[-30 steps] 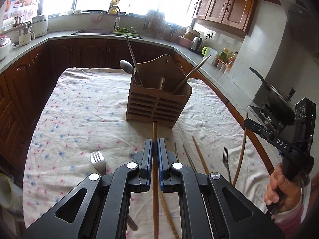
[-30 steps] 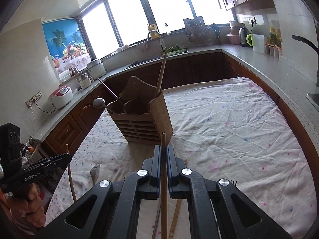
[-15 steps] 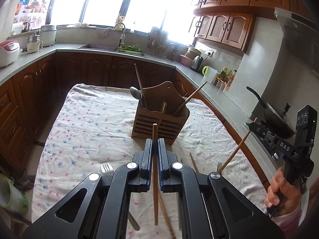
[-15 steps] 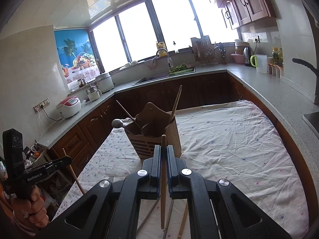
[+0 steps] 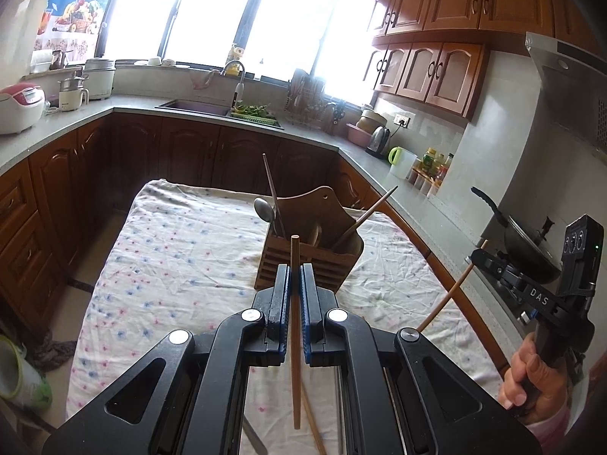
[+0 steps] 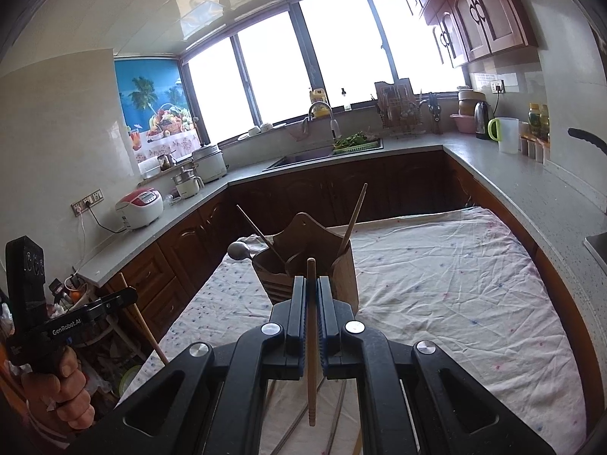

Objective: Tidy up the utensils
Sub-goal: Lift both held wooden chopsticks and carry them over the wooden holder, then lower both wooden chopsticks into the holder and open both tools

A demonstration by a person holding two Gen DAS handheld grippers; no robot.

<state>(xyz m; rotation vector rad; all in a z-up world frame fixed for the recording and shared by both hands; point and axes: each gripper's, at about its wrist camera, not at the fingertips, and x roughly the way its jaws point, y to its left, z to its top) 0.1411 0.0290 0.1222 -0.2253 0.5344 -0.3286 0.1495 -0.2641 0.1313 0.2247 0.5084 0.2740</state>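
Observation:
A wooden utensil holder (image 5: 316,242) (image 6: 311,261) stands on the cloth-covered table (image 5: 182,250), with a metal spoon (image 5: 264,209) and two sticks leaning out of it. My left gripper (image 5: 294,276) is shut on a wooden chopstick (image 5: 295,341) held upright above the table, short of the holder. My right gripper (image 6: 311,288) is shut on another wooden chopstick (image 6: 311,349), also raised, in front of the holder. In the left wrist view the right gripper (image 5: 489,261) and its chopstick appear at the right edge. More chopsticks lie on the cloth under the jaws.
Dark wood cabinets and a grey counter (image 5: 212,113) ring the table, with a sink (image 6: 322,155), rice cookers and a kettle on it. A wok (image 5: 531,239) sits on the stove at right. A person's hand (image 6: 60,383) holds each gripper handle.
Both grippers have risen with their chopsticks and tilted up, so the holder now sits lower and smaller in view. The forks and chopsticks on the cloth have dropped out of sight.

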